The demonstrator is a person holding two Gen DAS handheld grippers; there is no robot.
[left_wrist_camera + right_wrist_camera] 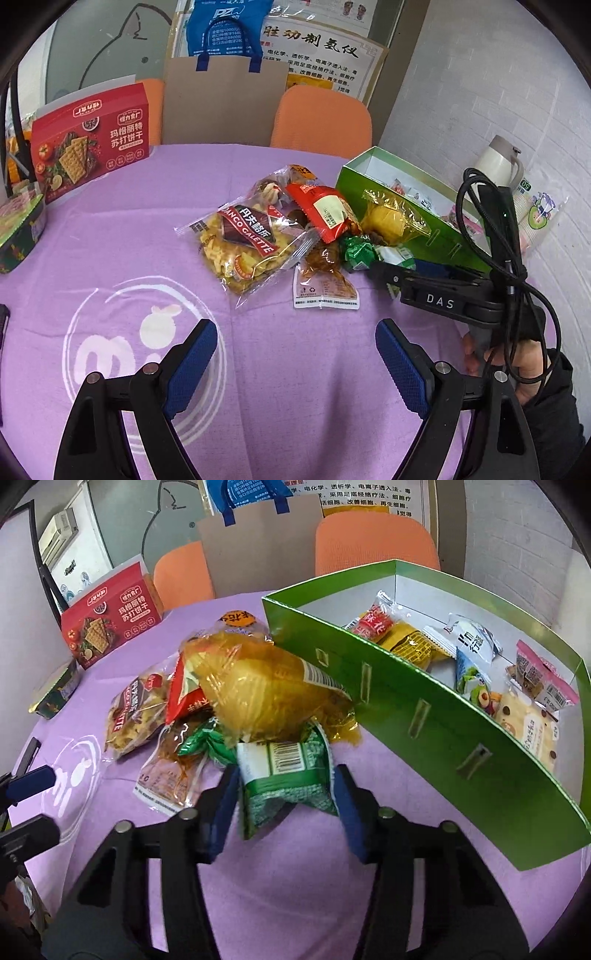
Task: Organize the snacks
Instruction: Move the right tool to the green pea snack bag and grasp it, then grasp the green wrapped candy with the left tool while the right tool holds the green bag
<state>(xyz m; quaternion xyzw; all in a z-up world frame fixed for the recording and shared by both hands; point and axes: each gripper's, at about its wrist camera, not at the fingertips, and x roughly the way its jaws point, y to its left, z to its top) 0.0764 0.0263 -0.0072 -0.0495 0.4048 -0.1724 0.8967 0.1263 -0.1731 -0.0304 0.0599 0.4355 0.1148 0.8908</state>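
We find the task at the pick-up step: the right gripper [286, 792] has its jaws around a green snack packet [284, 771] at the near edge of the pile, both blue pads [221, 812] touching its sides, so we judge it pinched though not yet lifted. The left gripper [295, 363] hangs over bare purple tabletop [110, 258] with its jaws spread and nothing between them.

The next move, in our judgement, calls for raising the packet clear and carrying it right, over the near wall of the green box [424, 716], which already holds several wrapped snacks.

Obstructions noted: a yellow cellophane-wrapped snack [266, 686] lies partly on the packet's far end and may drag along or slide as it comes up (a slow lift would help). A clear pouch of brown snack [173, 771] lies just to the left, beside the Danco Galette bag [243, 243] and a red packet [325, 214].

Further off: a red cracker box [88, 147] stands at the far left, with orange chairs [321, 118] behind the tabletop.
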